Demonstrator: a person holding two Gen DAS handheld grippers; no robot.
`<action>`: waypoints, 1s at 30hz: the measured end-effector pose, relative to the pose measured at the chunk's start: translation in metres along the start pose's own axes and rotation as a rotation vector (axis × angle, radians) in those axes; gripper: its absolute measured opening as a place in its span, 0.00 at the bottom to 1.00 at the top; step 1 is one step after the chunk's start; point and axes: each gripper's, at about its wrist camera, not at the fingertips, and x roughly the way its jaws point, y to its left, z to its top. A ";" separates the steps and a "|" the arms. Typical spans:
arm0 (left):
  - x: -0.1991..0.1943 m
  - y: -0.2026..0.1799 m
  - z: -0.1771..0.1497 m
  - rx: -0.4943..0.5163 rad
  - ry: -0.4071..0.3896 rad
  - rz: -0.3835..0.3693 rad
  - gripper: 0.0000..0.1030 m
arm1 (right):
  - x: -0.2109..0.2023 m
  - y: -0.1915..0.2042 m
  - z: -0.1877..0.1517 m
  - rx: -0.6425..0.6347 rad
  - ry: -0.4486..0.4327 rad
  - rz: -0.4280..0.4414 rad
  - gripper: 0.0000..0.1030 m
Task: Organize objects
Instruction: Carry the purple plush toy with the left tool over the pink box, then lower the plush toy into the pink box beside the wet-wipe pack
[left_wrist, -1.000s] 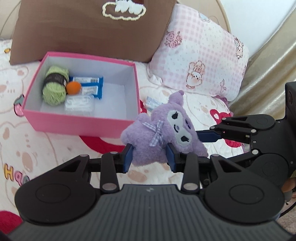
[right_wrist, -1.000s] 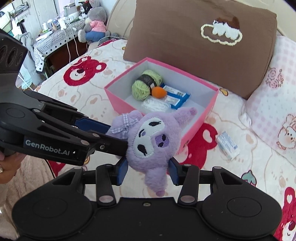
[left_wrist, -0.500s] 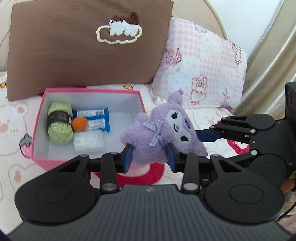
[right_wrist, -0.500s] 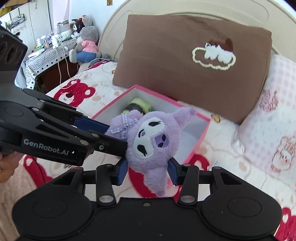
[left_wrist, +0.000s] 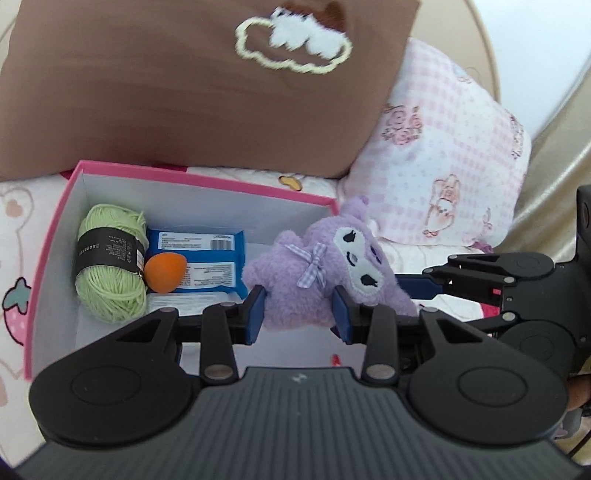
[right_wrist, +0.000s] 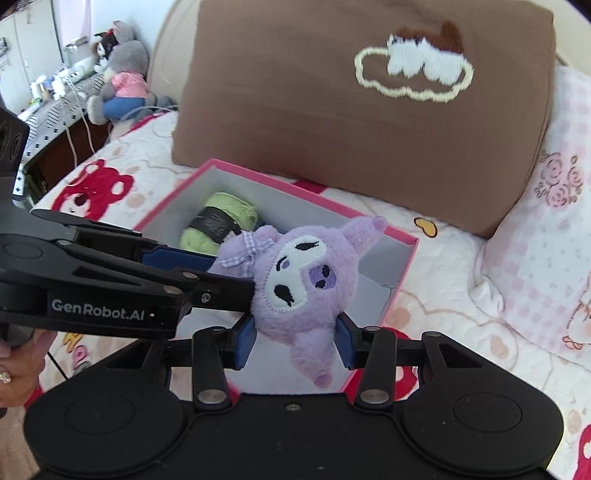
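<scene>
Both tongs, left gripper (left_wrist: 298, 314) and right gripper (right_wrist: 295, 341), clamped narrow on purple plush toy (left_wrist: 314, 280); pink box (left_wrist: 207, 181) just beyond, below.

A brown pillow (right_wrist: 369, 122) with an embroidered cloud and two white tufts leaned against the cream headboard (right_wrist: 173, 44) at the head of the bed. Beside it sat a pink checked pillow (left_wrist: 443, 155) printed with roses and little animals. The bedsheet (right_wrist: 443, 295) was pale, patterned with red bears and a strawberry. Off beyond the bed, a grey plush toy (right_wrist: 118, 81) in a pink top and blue trousers sat by a cluttered side surface (right_wrist: 48, 103) with trailing white cables. A beige curtain (left_wrist: 554, 166) hung near the pink pillow.
</scene>
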 end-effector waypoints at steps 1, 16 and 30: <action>0.007 0.005 0.002 0.001 -0.001 0.000 0.36 | 0.007 -0.001 0.002 0.001 0.004 -0.004 0.48; 0.086 0.054 0.028 -0.152 0.108 -0.016 0.36 | 0.091 -0.019 0.024 0.043 0.138 -0.097 0.48; 0.115 0.063 0.030 -0.162 0.169 0.041 0.35 | 0.123 0.001 0.021 -0.167 0.208 -0.214 0.47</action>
